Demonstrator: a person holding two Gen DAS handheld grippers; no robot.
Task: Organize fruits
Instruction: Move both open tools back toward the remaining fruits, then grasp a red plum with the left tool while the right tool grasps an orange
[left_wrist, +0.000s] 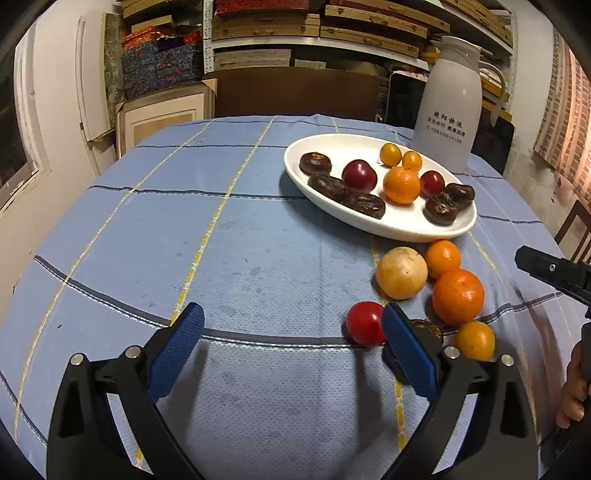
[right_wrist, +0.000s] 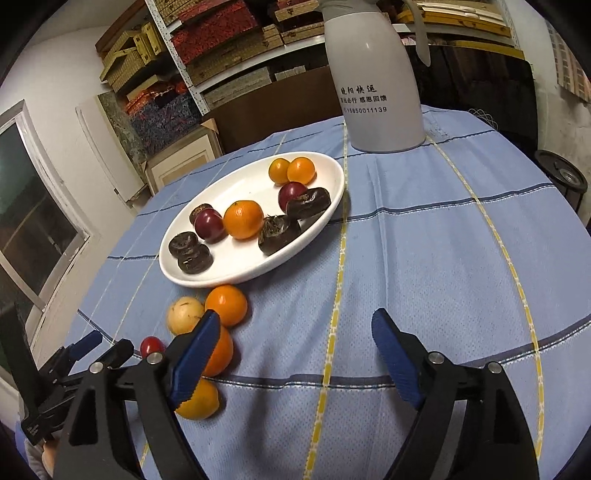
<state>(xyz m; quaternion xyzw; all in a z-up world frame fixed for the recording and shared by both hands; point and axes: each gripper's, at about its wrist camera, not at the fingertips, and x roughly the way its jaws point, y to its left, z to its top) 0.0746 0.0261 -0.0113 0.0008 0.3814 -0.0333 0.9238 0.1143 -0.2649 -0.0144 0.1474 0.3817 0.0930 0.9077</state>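
A white oval plate (left_wrist: 369, 142) (right_wrist: 325, 162) holds several fruits: dark brown ones, two plums, an orange and two small yellow-orange ones. On the cloth in front of it lie a pale yellow fruit (left_wrist: 401, 272) (right_wrist: 184, 314), two oranges (left_wrist: 458, 295) (left_wrist: 442, 257), a small yellow-orange fruit (left_wrist: 475, 339) (right_wrist: 199, 400) and a red tomato (left_wrist: 365, 323) (right_wrist: 151, 345). A dark fruit (left_wrist: 428, 330) lies half hidden behind my left gripper's right finger. My left gripper (left_wrist: 291, 345) is open and empty, the tomato just left of its right finger. My right gripper (right_wrist: 295, 350) is open and empty, right of the loose fruits.
A white thermos jug (left_wrist: 448, 107) (right_wrist: 376, 74) stands behind the plate. The table has a blue checked cloth (left_wrist: 221, 240). Shelves with stacked boxes line the back wall. The right gripper's body (left_wrist: 554, 273) shows at the right edge of the left wrist view.
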